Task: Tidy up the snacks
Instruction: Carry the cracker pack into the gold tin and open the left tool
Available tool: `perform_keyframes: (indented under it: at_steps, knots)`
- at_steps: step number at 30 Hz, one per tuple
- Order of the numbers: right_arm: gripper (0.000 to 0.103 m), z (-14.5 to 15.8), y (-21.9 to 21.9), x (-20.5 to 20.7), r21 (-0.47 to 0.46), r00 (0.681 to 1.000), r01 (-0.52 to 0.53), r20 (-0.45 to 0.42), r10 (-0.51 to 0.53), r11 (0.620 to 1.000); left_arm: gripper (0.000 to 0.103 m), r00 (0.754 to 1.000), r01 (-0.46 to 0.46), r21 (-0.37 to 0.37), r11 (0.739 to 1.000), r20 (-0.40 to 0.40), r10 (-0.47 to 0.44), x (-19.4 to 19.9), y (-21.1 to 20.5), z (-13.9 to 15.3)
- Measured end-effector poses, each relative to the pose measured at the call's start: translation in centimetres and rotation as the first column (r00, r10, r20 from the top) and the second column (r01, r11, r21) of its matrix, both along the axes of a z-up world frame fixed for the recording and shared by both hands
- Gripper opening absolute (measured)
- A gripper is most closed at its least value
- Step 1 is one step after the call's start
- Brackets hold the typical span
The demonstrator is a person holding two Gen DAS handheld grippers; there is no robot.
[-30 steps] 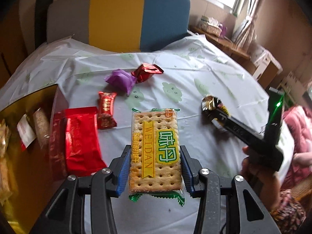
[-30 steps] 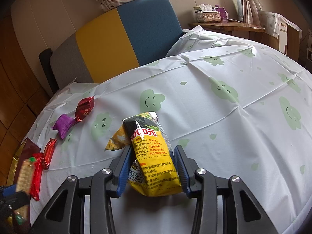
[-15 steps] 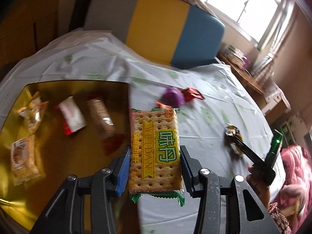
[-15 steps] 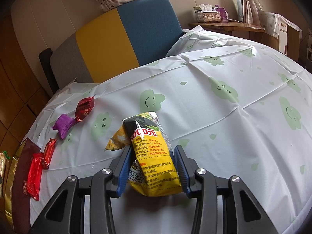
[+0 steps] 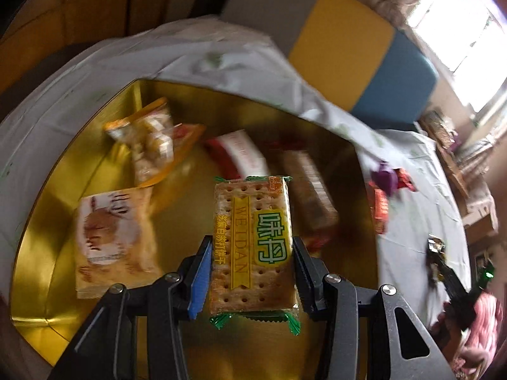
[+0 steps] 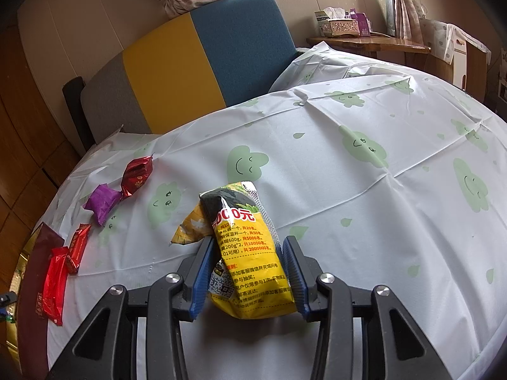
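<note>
My left gripper (image 5: 250,253) is shut on a cracker pack (image 5: 253,243) with a yellow band and green ends, held over the gold tray (image 5: 50,221). Several snack packs lie in the tray: a beige pack (image 5: 107,237), an orange-edged bag (image 5: 149,142), a red and white pack (image 5: 240,155) and a brown bar (image 5: 310,196). My right gripper (image 6: 247,259) is shut on a yellow snack bag (image 6: 247,253) over the white tablecloth (image 6: 348,205). Far right in the left wrist view, that gripper (image 5: 439,253) shows small.
On the cloth lie a purple candy (image 6: 103,199), a dark red candy (image 6: 137,174), a small red bar (image 6: 79,247) and a bright red pack (image 6: 54,285) on a maroon lid (image 6: 35,253). A grey, yellow and blue sofa back (image 6: 190,63) stands behind. A person's pink sleeve (image 5: 484,323) is at the right.
My left gripper has swung left with the cracker pack, from over the cloth to over the gold tray, rolling as it went. The right gripper and its yellow bag have not moved.
</note>
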State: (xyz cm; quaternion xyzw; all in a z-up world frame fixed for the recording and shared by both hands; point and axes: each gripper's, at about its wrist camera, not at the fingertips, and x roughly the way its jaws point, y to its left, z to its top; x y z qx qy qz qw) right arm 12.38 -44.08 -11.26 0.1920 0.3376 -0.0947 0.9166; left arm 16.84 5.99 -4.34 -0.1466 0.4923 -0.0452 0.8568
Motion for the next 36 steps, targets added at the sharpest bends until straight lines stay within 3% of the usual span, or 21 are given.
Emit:
perform_keyframes:
  at_steps: [6,12,15,18,31,36]
  knots:
    - [0.044,0.0,0.0,0.0,-0.001,1.000,0.000,-0.001,0.000,1.000,0.048,0.998,-0.007,0.047,0.999,-0.063,0.010,1.3,1.3,-1.9]
    - [0.044,0.0,0.0,0.0,-0.001,1.000,0.000,0.000,0.000,1.000,0.048,0.997,-0.005,0.088,0.996,-0.074,0.011,2.5,2.1,-2.1]
    - [0.044,0.0,0.0,0.0,-0.001,1.000,0.000,0.000,0.000,1.000,0.048,0.995,-0.039,0.143,0.989,-0.083,0.051,2.6,3.0,-2.1]
    - [0.044,0.0,0.0,0.0,0.000,1.000,0.000,0.000,0.000,1.000,0.063,0.993,-0.059,0.140,0.988,-0.091,0.072,2.5,3.4,-2.2]
    - [0.044,0.0,0.0,0.0,-0.001,1.000,0.000,0.000,0.000,1.000,0.066,0.998,-0.039,0.188,0.981,0.056,0.029,-3.2,1.1,-0.3]
    - [0.044,0.2,0.3,0.0,-0.033,1.000,0.012,-0.010,-0.012,0.999,0.068,0.997,-0.017,0.219,0.976,0.075,0.001,-4.2,0.2,0.0]
